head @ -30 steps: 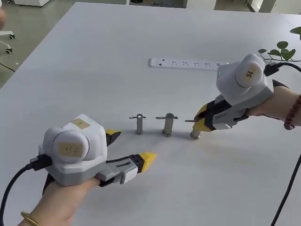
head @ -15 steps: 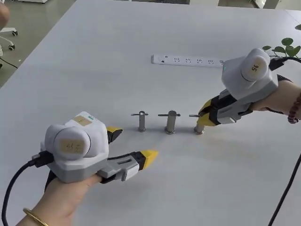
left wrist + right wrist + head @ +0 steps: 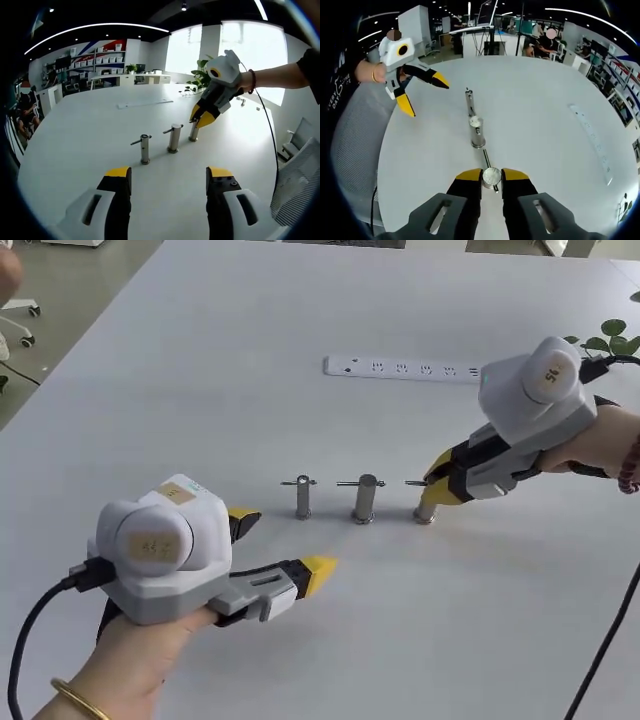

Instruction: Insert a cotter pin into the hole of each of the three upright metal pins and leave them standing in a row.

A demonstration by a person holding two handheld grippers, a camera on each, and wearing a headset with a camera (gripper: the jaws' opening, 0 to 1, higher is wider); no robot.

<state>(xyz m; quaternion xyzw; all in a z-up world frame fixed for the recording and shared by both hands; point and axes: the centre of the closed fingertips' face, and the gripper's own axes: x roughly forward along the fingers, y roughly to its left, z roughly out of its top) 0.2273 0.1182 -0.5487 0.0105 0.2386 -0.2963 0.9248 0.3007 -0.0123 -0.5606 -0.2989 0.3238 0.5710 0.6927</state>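
Metal pin [image 3: 491, 176] gripped by right tool [image 3: 492, 174]; left tool [image 3: 169, 173] wide open.

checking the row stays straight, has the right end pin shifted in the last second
No. The right end pin keeps its gap from the middle pin, still in line, gripped by the right gripper.

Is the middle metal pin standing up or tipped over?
Standing up: the middle pin rests on its base on the table, cotter pin through its top.
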